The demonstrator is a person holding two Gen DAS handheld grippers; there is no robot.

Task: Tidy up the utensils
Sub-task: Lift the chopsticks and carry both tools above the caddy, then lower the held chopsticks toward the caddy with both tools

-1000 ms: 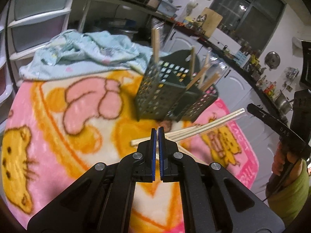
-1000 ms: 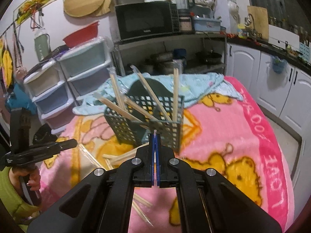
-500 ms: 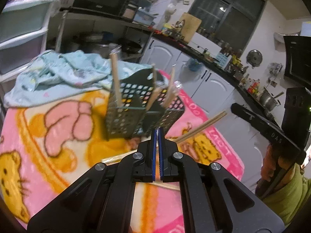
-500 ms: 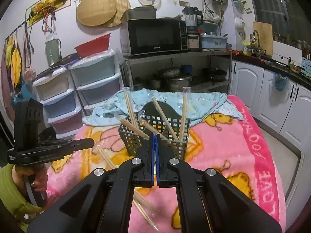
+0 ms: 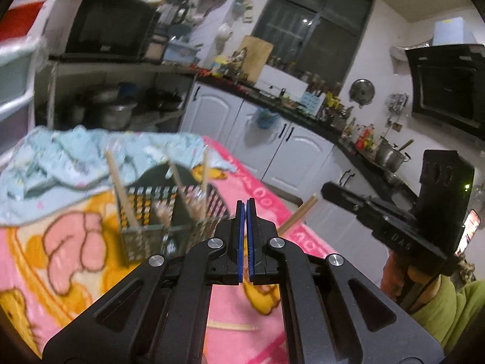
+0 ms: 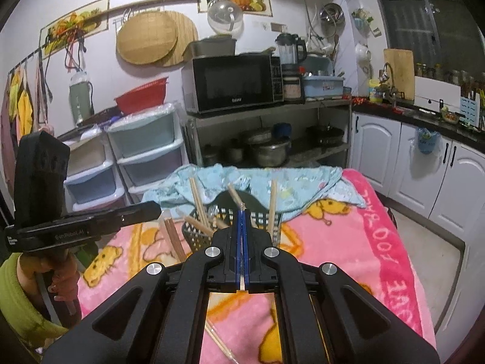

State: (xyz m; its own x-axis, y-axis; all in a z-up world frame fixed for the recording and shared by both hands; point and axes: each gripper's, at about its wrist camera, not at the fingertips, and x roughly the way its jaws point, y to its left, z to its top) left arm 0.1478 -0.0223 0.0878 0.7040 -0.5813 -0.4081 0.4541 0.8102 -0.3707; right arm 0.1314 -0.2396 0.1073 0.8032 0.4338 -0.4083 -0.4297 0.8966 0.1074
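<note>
Left gripper point(image 5: 246, 203) is clamping a pale wooden chopstick point(image 5: 298, 214); right gripper point(image 6: 242, 212) is clamping a thin clear stick point(image 6: 241, 282). Black mesh plastic basket point(image 6: 197, 233) is sitting at 12 o'clock.

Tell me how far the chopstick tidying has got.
Done: several chopsticks stand in the black basket. In hand: the left claw is shut on a pair of chopsticks, and the right claw pinches what looks like one thin stick. Left: at least one loose chopstick lies on the pink blanket.
</note>
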